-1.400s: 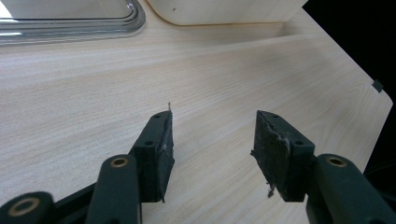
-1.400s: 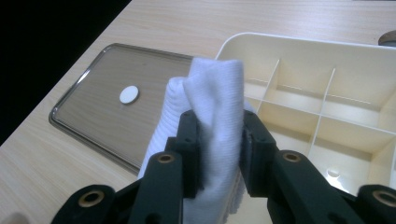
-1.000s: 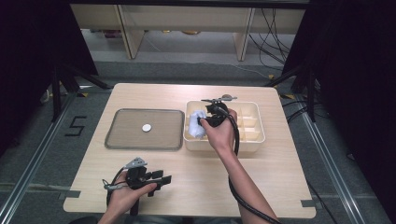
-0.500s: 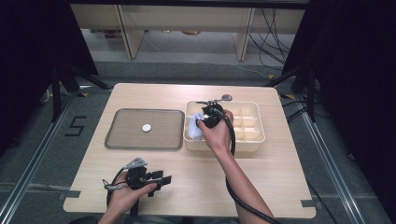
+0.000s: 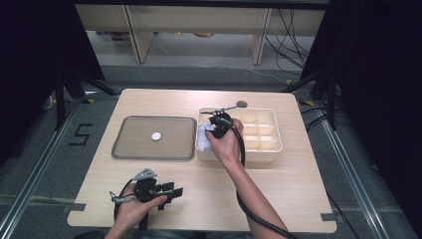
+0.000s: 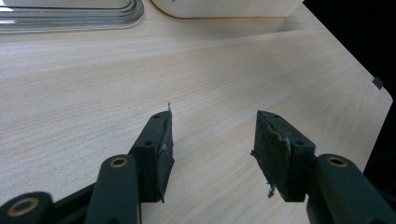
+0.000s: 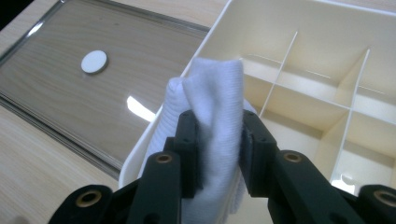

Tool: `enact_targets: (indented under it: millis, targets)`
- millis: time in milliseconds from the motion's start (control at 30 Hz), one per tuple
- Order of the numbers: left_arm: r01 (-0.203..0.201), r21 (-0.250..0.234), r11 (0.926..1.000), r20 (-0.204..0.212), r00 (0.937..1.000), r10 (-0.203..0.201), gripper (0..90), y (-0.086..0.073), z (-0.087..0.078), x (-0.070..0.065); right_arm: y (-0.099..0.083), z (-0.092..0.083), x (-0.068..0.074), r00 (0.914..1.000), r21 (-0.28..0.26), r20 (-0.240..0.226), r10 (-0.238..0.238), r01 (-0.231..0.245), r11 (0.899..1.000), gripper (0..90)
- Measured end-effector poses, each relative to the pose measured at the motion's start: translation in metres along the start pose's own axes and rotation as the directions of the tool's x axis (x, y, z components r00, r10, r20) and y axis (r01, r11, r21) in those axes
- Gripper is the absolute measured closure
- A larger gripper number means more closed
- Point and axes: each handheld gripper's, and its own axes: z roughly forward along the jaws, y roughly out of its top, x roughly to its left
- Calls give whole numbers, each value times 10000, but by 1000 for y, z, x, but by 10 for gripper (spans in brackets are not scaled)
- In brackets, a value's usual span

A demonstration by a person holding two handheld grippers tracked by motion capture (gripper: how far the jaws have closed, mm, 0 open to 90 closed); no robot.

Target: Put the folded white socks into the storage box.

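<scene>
Cloth heading down into the divided box.
The right gripper (image 7: 218, 140), jaws clamped on the white cloth (image 7: 217, 109), is sinking from a second ago toward the box (image 5: 276, 144); left gripper (image 6: 212, 154) is idling wide open, empty.

White ribbed cloth (image 7: 218, 107), bunched and folded upright, over the left edge of the cream compartment box (image 7: 322, 56)

Table (image 5: 278, 199): pale wood-grain top — smooth, matt.
Tray (image 7: 28, 100): clear glossy plastic, glare on its floor.
Divided box (image 7: 327, 32): cream plastic, smooth, slight sheen.
Cloth (image 7: 215, 98): white fabric — fine ribbed weave, matt.
Jaw pads: black, matt, edges frayed.
</scene>
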Motion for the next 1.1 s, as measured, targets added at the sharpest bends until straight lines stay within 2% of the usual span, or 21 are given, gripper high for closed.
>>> enact_targets:
  millis: [100, 133, 167, 200, 333, 400, 500, 533, 667, 700, 933, 1100]
  targets:
    - [21, -40, 10000, -25, 10000, -21, 466, 0, -1, 0, -1, 3, 3, 10000, 132, 70, 28, -29, 9999, 719]
    - [-25, -41, 10000, -43, 10000, 25, 466, 1, -1, 0, -1, 5, 3, 9997, 66, 214, -151, 150, 9999, 718]
    - [-30, -46, 10000, -45, 10000, 30, 466, 1, -1, 0, -1, 6, 4, 9995, 186, 167, -284, 281, 9994, 718]
    - [-21, -41, 10000, -38, 10000, 21, 466, 0, -1, 0, -1, 6, 5, 9997, 211, 177, -178, 174, 9996, 717]
    - [-54, -51, 10000, 14, 10000, 54, 466, -1, 1, 0, -1, 8, 8, 9987, 254, 254, -445, 438, 9987, 716]
    - [-50, -45, 10000, 19, 10000, 50, 466, -1, 1, 0, -1, 9, 10, 9985, 335, 387, -386, 374, 9987, 716]
    - [-38, -81, 10000, -14, 10000, 38, 466, -1, 0, 0, -2, 11, 11, 9966, 405, 480, -664, 644, 9971, 716]
    - [-31, -81, 10000, -10, 10000, 31, 465, -1, 0, 0, -3, 12, 12, 9975, 437, 449, -538, 518, 9977, 716]
    - [-11, 21, 10000, 8, 10000, 11, 465, -1, 1, -1, -3, 13, 12, 9973, 482, 504, -533, 509, 9975, 715]
    - [3, -1, 10000, 41, 10000, -3, 464, -1, 1, -2, -2, 13, 11, 9964, 501, 530, -665, 638, 9967, 715]
    - [-20, -32, 10000, 6, 10000, 20, 464, -1, 1, -1, -2, 15, 11, 9968, 608, 436, -675, 648, 9960, 715]
    - [-26, 20, 10000, 18, 10000, 26, 463, -1, 0, -1, -1, 16, 12, 9948, 706, 548, -860, 821, 9941, 715]
